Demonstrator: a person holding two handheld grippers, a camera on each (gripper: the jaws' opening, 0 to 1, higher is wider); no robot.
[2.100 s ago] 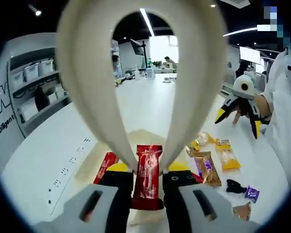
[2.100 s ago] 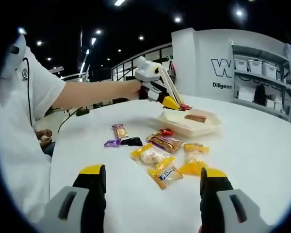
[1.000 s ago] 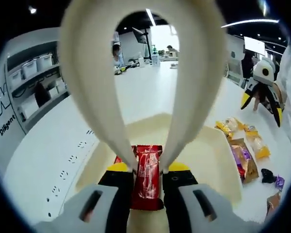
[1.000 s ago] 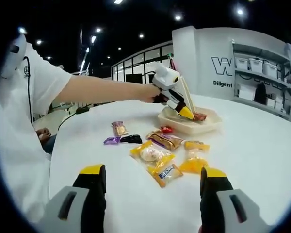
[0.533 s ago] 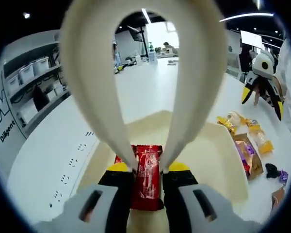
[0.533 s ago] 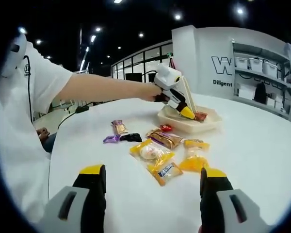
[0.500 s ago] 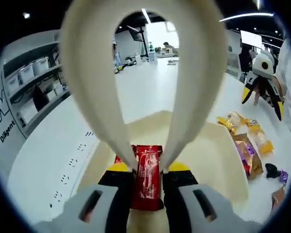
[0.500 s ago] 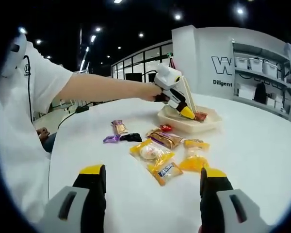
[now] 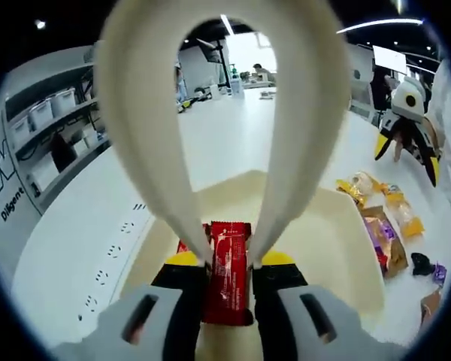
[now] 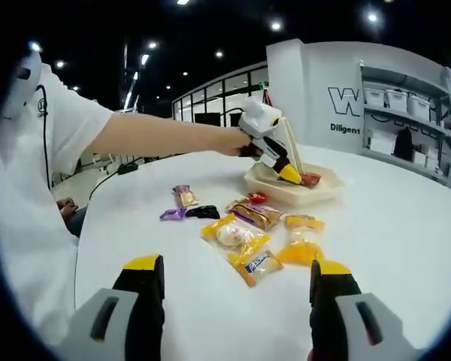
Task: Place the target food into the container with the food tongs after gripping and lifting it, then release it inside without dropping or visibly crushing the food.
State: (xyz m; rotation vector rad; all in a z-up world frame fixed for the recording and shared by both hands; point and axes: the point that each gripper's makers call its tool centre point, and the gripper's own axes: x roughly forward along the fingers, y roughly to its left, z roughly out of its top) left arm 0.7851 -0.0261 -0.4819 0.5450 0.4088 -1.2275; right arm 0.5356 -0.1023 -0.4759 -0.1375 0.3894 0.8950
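Left gripper view shows the left gripper (image 9: 227,263) clamped on the tongs (image 9: 224,113), which pinch a red packet (image 9: 228,271) low over the tray (image 9: 338,248); only release remains, while the right gripper's (image 10: 238,297) fingers idle apart above the bench (image 10: 406,248).

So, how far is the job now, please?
Done: the tongs in the left gripper have lifted the red snack pack to above the cream container. In hand: the pack is pinched. Left: release it inside. The right gripper is open above the table.
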